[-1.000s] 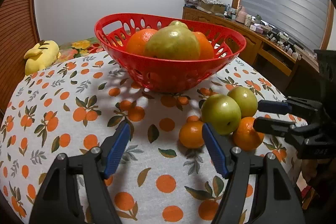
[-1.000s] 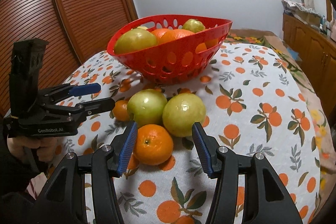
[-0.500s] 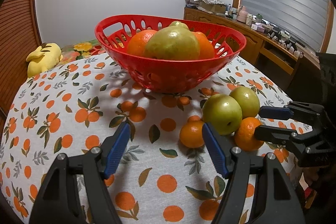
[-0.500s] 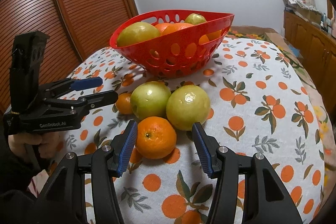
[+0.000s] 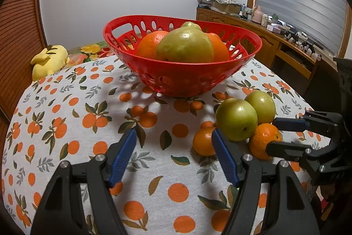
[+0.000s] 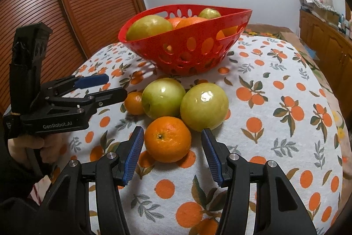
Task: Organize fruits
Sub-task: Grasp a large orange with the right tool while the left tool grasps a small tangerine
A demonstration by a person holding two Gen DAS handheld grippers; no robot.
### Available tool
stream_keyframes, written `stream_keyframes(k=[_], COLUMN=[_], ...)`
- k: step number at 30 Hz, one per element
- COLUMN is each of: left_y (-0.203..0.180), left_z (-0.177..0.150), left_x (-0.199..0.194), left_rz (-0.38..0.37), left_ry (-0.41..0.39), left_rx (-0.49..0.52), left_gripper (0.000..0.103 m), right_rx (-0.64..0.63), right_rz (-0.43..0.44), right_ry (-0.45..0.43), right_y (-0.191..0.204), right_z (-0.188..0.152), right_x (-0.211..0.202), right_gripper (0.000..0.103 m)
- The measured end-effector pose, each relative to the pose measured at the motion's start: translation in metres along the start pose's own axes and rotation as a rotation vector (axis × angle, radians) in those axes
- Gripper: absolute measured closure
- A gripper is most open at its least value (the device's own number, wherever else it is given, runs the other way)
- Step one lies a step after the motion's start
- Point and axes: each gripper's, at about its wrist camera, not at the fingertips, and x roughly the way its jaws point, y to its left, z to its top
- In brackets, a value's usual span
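Basket [image 6: 187, 54] on tablecloth [image 6: 275, 136], fruit inside — four loose fruits [image 6: 167, 118] clustered before it, touching.

Even indoor light from above leaves white glare spots on the glossy green apples [image 6: 204, 106] and a hole-dappled shadow beside the perforated red plastic basket [image 5: 182, 78], while both sharp fisheye pictures bend and darken toward their edges.

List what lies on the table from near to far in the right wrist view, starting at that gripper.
Right gripper → large orange → two green apples side by side → red basket of fruit.
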Motion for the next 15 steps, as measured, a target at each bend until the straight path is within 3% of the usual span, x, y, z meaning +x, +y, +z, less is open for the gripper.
stream_keyframes(k=[8, 10, 15], left_y=[-0.002, -0.003, -0.012], left_z=[0.001, 0.001, 0.002], left_x=[-0.002, -0.002, -0.003], left_rz=[-0.001, -0.018, -0.075], left_ry=[-0.003, -0.001, 0.011], left_rx=[0.01, 0.011, 0.008], left_gripper=[0.032, 0.032, 0.032], right_rx=[-0.041, -0.051, -0.042], right_rz=[-0.016, -0.034, -0.007], right_ry=[0.039, 0.043, 0.027], right_y=[0.01, 0.01, 0.006], right_z=[0.0, 0.0, -0.001], right_x=[0.013, 0.014, 0.007], right_gripper=[0.048, 0.056, 0.056])
